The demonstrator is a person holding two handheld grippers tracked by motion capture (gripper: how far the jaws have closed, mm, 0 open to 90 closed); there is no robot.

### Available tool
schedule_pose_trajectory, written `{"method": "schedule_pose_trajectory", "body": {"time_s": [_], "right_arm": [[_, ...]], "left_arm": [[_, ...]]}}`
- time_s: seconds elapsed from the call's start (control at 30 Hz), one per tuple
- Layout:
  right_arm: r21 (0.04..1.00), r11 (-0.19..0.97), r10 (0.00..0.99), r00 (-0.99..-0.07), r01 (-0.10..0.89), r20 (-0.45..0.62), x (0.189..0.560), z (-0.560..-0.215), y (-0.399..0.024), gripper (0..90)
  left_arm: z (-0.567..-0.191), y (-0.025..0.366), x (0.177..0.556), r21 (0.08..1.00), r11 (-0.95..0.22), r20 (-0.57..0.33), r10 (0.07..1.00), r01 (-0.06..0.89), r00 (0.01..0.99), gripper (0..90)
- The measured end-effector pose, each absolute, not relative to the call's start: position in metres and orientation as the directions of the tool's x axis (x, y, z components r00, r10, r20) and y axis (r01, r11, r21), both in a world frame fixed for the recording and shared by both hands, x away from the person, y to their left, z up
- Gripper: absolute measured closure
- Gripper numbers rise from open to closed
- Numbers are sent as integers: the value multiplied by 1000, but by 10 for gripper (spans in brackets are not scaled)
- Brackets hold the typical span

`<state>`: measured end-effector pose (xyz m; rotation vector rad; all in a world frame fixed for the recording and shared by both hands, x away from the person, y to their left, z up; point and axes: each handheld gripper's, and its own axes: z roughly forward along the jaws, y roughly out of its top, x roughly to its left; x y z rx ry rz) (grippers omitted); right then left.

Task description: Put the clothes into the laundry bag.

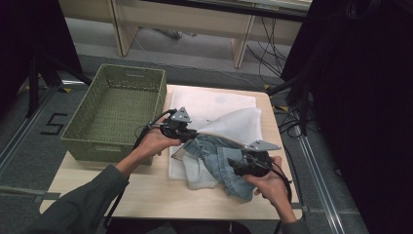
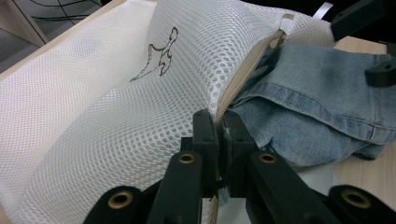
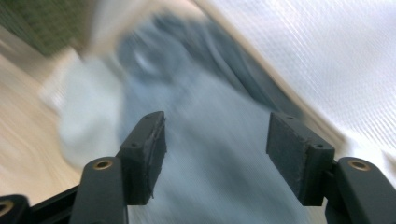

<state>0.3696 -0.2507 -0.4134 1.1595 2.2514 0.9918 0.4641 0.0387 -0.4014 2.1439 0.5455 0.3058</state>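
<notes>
The white mesh laundry bag (image 1: 219, 114) lies across the far right part of the table (image 1: 146, 187), its far end near the far edge, just right of the green woven basket (image 1: 114, 112) that sits at the far left corner. The bag's open mouth faces the near right corner, and the blue jeans (image 1: 224, 161) spill out of it onto the table top, partly inside and partly out.

The left gripper (image 2: 218, 135) has its jaws pressed together on the beige-trimmed rim of the bag's mouth, holding that edge up; in the left gripper view the jeans lie just to the right of the clamped rim, touching the bag.

The right gripper (image 3: 215, 144) hangs over the jeans near the table's right edge with its jaws spread wide and nothing between the pads; the denim shows blurred beyond the gap, apart from both pads. The bag's mesh runs along the upper right of the right gripper view
</notes>
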Motion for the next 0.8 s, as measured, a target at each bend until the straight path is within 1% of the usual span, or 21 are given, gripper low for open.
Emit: {"method": "schedule_pose_trajectory", "body": {"time_s": [0.03, 0.07, 0.1, 0.13, 0.17, 0.2, 0.23, 0.27, 0.37, 0.4, 0.43, 0.47, 0.5, 0.57, 0.6, 0.63, 0.67, 0.7, 0.73, 0.77, 0.8], "right_arm": [[726, 372, 843, -538, 578, -3, 363, -414, -256, 375], [729, 408, 837, -545, 549, -58, 359, -418, -273, 356], [729, 408, 837, -545, 549, -58, 359, -418, -273, 356], [716, 402, 844, -534, 570, -49, 355, -422, -285, 327], [708, 373, 856, -516, 600, -13, 353, -424, -287, 321], [708, 373, 856, -516, 600, -13, 353, -424, -287, 321], [687, 350, 862, -507, 637, 31, 351, -425, -290, 321], [667, 335, 856, -511, 666, 80, 348, -433, -291, 317], [641, 348, 849, -519, 684, 93, 345, -443, -283, 294], [657, 357, 844, -530, 664, 77, 345, -451, -280, 284], [602, 366, 852, -516, 710, 91, 344, -452, -277, 267], [602, 366, 852, -516, 710, 91, 344, -452, -277, 267], [564, 381, 854, -512, 733, 89, 347, -466, -271, 253], [582, 391, 847, -526, 713, 75, 349, -474, -269, 257], [563, 411, 846, -530, 717, 57, 355, -481, -264, 290], [563, 411, 846, -530, 717, 57, 355, -481, -264, 290], [546, 407, 846, -528, 732, 76, 362, -482, -259, 417], [546, 407, 846, -528, 732, 76, 362, -482, -259, 417], [552, 435, 826, -559, 712, 70, 365, -481, -255, 585], [552, 435, 826, -559, 712, 70, 365, -481, -255, 585], [586, 430, 819, -570, 687, 67, 365, -478, -249, 662]], "left_arm": [[-402, 37, 463, 819, -502, 8, 495, 279, 869, 848], [-402, 37, 463, 818, -503, 9, 495, 278, 869, 847], [-402, 37, 463, 818, -503, 9, 495, 278, 869, 847], [-402, 37, 463, 818, -503, 8, 495, 279, 869, 847], [-402, 37, 463, 817, -504, 9, 494, 278, 869, 847], [-402, 37, 463, 817, -504, 9, 494, 278, 869, 847], [-402, 37, 463, 817, -506, 10, 494, 278, 869, 847], [-402, 36, 463, 817, -501, 3, 499, 286, 867, 847], [-402, 36, 463, 814, -512, 14, 488, 273, 873, 847], [-402, 36, 463, 812, -516, 16, 486, 272, 874, 848], [-402, 36, 463, 812, -516, 16, 486, 272, 874, 847], [-402, 36, 462, 812, -512, 11, 491, 278, 871, 847], [-402, 36, 463, 808, -525, 20, 479, 268, 877, 847], [-403, 34, 462, 806, -527, 20, 477, 268, 878, 847], [-404, 32, 461, 804, -531, 20, 473, 267, 881, 848], [-404, 32, 461, 804, -531, 20, 473, 267, 881, 848], [-405, 28, 459, 808, -519, 5, 477, 278, 879, 848], [-405, 28, 459, 808, -519, 5, 477, 278, 879, 848], [-405, 27, 458, 806, -528, 10, 466, 269, 885, 849], [-405, 25, 457, 804, -530, 8, 462, 269, 887, 849], [-405, 22, 454, 806, -528, 2, 454, 268, 891, 851]]}}
